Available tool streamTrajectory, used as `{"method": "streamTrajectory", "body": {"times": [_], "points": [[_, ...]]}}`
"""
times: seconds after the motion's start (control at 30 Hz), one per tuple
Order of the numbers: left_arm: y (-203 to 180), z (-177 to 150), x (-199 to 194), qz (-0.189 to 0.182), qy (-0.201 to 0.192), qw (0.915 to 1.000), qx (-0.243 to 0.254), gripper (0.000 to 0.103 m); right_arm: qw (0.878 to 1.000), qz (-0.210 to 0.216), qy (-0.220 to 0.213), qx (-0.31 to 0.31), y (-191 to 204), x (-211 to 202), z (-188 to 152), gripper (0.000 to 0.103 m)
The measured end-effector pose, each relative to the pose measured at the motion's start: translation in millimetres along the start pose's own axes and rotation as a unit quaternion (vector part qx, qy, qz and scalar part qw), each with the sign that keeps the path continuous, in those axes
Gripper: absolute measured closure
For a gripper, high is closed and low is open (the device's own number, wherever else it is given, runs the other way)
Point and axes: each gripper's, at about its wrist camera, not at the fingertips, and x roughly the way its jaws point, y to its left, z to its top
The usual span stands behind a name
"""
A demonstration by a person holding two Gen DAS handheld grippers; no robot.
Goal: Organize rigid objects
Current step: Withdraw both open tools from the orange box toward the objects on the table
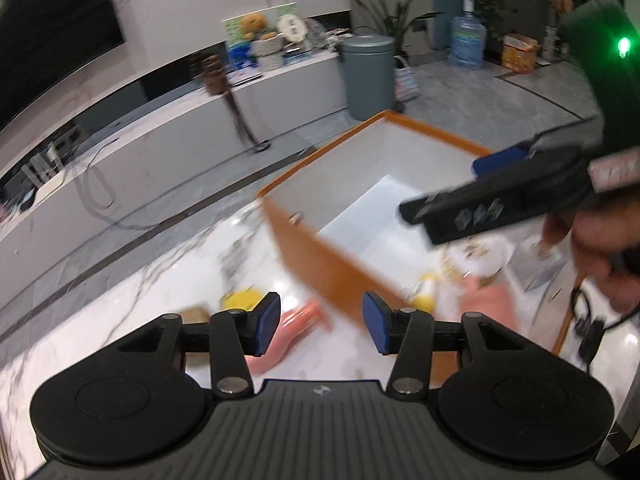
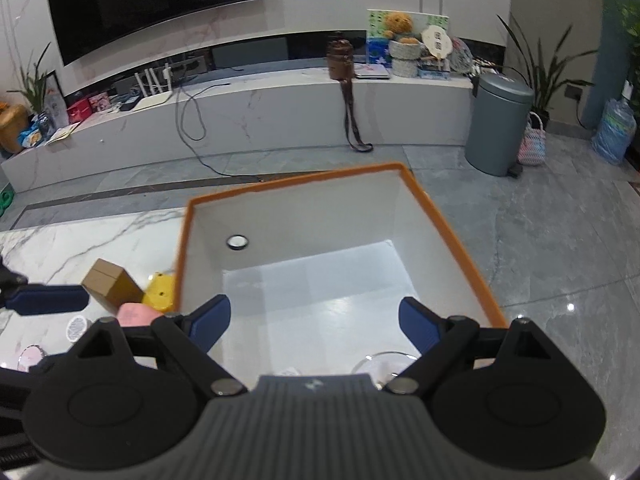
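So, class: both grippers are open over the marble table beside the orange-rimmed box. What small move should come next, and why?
Probably lower the left gripper onto the pink object lying just below its open fingers and close on it. The right gripper is open and holds nothing above the orange-rimmed box, whose visible floor looks bare, while a brown box and a yellow block wait on the marble table.

Left wrist view smears: the pink object (image 1: 298,326) blurs behind the hand-held gripper's pad, and the yellow piece (image 1: 240,299) is too blurred to identify. The clear dish (image 2: 384,362) is half hidden.
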Motion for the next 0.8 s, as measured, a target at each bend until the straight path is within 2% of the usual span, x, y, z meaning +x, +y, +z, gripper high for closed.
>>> {"method": "streamTrajectory", "body": {"times": [0.23,0.4,0.67,0.8], "points": [[43.0,-64.5,-5.5,0.032,0.035,0.9987,-0.019,0.046,1.0,0.015,-0.004,-0.024,32.5,0.9,3.1,0.013],[67.4,-98.6,-13.0,0.041,0.041,0.9978,-0.033,0.046,0.999,0.021,-0.007,-0.044,53.9,0.3,2.6,0.013],[85.3,-133.6,-12.2,0.031,0.026,0.9986,-0.034,0.043,0.994,0.031,-0.015,-0.107,100.9,2.4,-5.8,0.013],[88.2,-149.7,-4.3,0.004,0.02,0.9996,-0.021,0.038,0.988,0.05,-0.023,-0.144,126.4,2.8,-11.4,0.013]]}}
